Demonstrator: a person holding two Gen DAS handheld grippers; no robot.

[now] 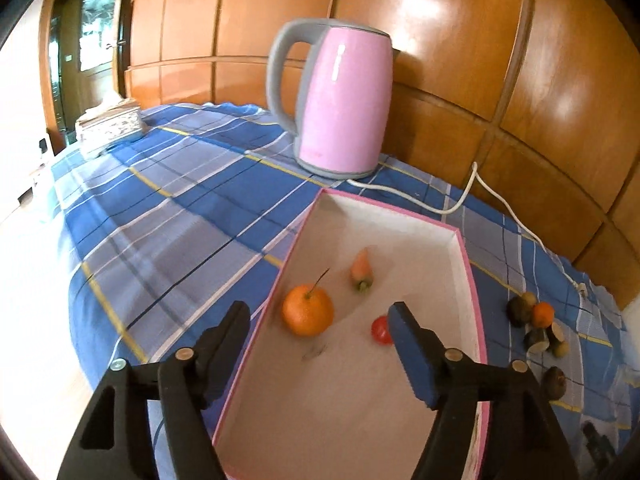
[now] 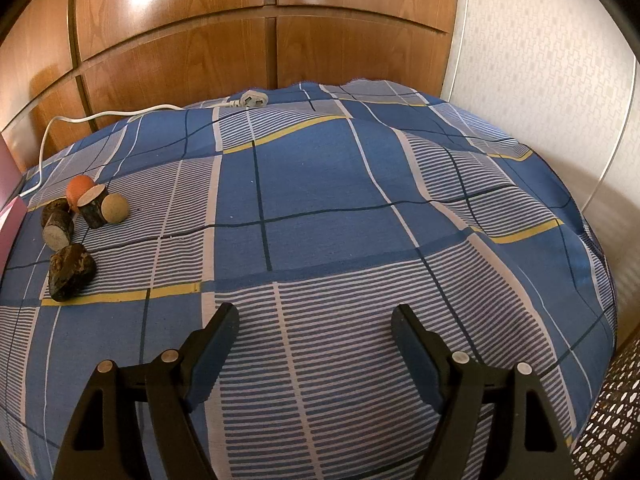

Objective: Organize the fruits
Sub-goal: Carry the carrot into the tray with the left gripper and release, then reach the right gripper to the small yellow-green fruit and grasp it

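- Left wrist view: left gripper (image 1: 320,320), jaws spread and empty, hung over the pink-rimmed box (image 1: 474,280) at lower centre, which held an orange (image 1: 307,309), a carrot-like piece (image 1: 361,270) and a red fruit (image 1: 380,330), half hidden behind a jaw.
- Right wrist view: right gripper (image 2: 316,320), jaws spread and empty, hung over bare cloth; the loose fruit pile (image 2: 80,216) lay at left, seemingly next to collect. Its kinds were hard to make out.

A domestic room is shown. A table is covered with a blue plaid cloth (image 2: 320,184), backed by glossy wooden panelling (image 1: 460,60) and, to one side, patterned wallpaper (image 2: 540,40). A pink kettle (image 1: 340,100) with its white cord (image 1: 460,200) unplugged, plug (image 2: 250,100) lying on the cloth, a stack of papers (image 1: 108,124) and a glazed cabinet (image 1: 92,32) are seen, all household furnishings.
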